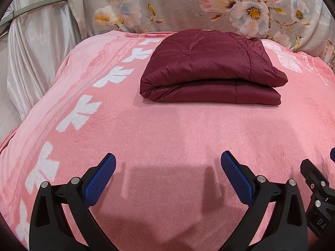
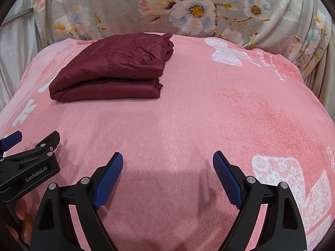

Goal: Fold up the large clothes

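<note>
A dark red quilted jacket (image 1: 209, 69) lies folded in a neat stack on the pink blanket (image 1: 167, 129), toward its far side. In the right wrist view the jacket (image 2: 113, 69) sits at the far left. My left gripper (image 1: 168, 159) is open and empty, low over the blanket's near part, well short of the jacket. My right gripper (image 2: 167, 156) is open and empty too, beside the left one and to its right. The left gripper's body also shows at the left edge of the right wrist view (image 2: 29, 163).
The pink blanket (image 2: 209, 115) has white flower and butterfly prints. A grey floral cloth (image 1: 188, 6) hangs behind it. A pale satin drape (image 1: 31, 52) hangs at the left. The right gripper's side shows at the left wrist view's right edge (image 1: 318, 190).
</note>
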